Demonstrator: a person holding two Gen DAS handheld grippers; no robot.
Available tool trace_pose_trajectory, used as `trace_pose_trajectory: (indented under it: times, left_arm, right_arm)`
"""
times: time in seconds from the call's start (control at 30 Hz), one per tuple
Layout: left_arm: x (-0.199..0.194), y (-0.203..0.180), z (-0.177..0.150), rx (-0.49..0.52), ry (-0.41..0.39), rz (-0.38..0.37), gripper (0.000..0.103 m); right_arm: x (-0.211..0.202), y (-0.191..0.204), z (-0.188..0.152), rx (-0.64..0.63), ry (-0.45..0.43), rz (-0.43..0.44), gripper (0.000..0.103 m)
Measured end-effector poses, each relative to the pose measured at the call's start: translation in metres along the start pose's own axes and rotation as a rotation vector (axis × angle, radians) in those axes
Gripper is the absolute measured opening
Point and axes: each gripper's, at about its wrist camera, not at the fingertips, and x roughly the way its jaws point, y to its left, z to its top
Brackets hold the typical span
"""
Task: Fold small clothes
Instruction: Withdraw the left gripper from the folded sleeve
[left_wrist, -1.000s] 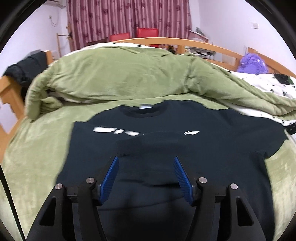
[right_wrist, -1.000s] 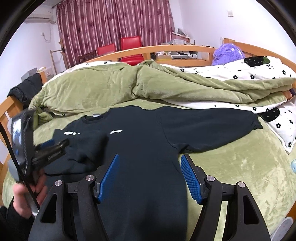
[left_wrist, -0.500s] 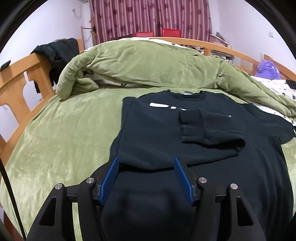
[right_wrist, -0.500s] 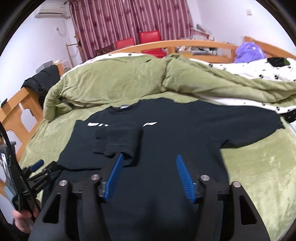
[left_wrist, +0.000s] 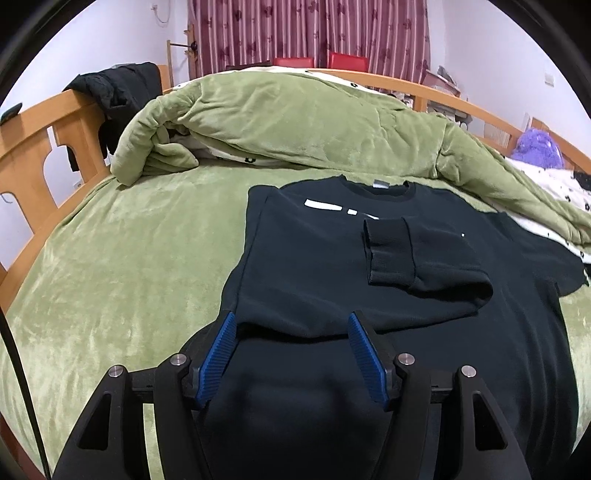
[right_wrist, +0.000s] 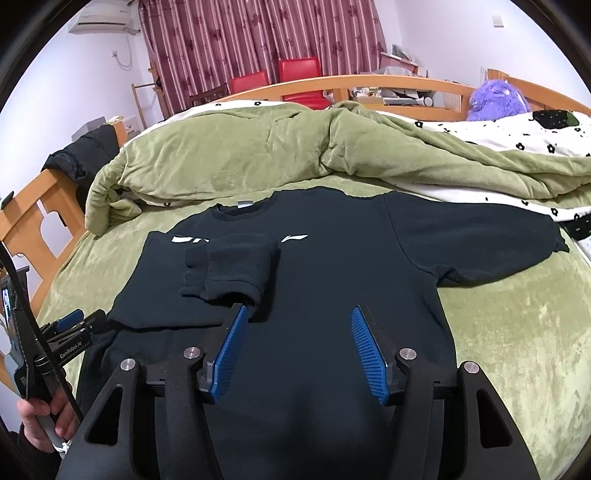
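A black sweatshirt (left_wrist: 325, 266) with a white chest logo lies face up on the green bed; it also shows in the right wrist view (right_wrist: 332, 266). Its left sleeve (left_wrist: 406, 258) is folded across the chest, cuff (right_wrist: 207, 273) uppermost. Its right sleeve (right_wrist: 480, 240) lies spread out to the right. My left gripper (left_wrist: 291, 325) is open and empty, just above the shirt's lower left side. My right gripper (right_wrist: 299, 317) is open and empty above the shirt's middle. The left gripper (right_wrist: 74, 325) also shows at the shirt's left edge in the right wrist view.
A rumpled green quilt (left_wrist: 295, 122) is heaped behind the shirt. A wooden bed frame (left_wrist: 37, 140) runs along the left, with a dark jacket (left_wrist: 114, 88) hung on it. A purple plush toy (right_wrist: 495, 96) and a white flowered cover (right_wrist: 517, 136) lie at the far right.
The left gripper pulled back and left from over the shirt's chest, leaving the left sleeve folded across it. The right gripper shifted slightly; both stayed open.
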Motion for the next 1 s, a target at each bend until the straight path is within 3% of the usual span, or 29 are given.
trace_pose_trajectory:
  times: [0.37, 0.7, 0.87, 1.0]
  left_arm:
    - [0.006, 0.011, -0.003, -0.064, 0.026, 0.014, 0.062]
    - [0.002, 0.015, -0.002, -0.082, 0.004, 0.008, 0.062]
    - [0.003, 0.023, 0.001, -0.105, 0.005, -0.009, 0.062]
    - [0.004, 0.032, 0.003, -0.113, -0.006, 0.004, 0.062]
  right_arm:
    - [0.000, -0.004, -0.001, 0.007, 0.006, 0.012, 0.064]
    - [0.000, 0.003, -0.005, -0.057, -0.022, -0.048, 0.068]
    - [0.002, 0.014, -0.011, -0.113, -0.035, -0.053, 0.052]
    - [0.009, 0.022, -0.016, -0.137, -0.024, -0.048, 0.051]
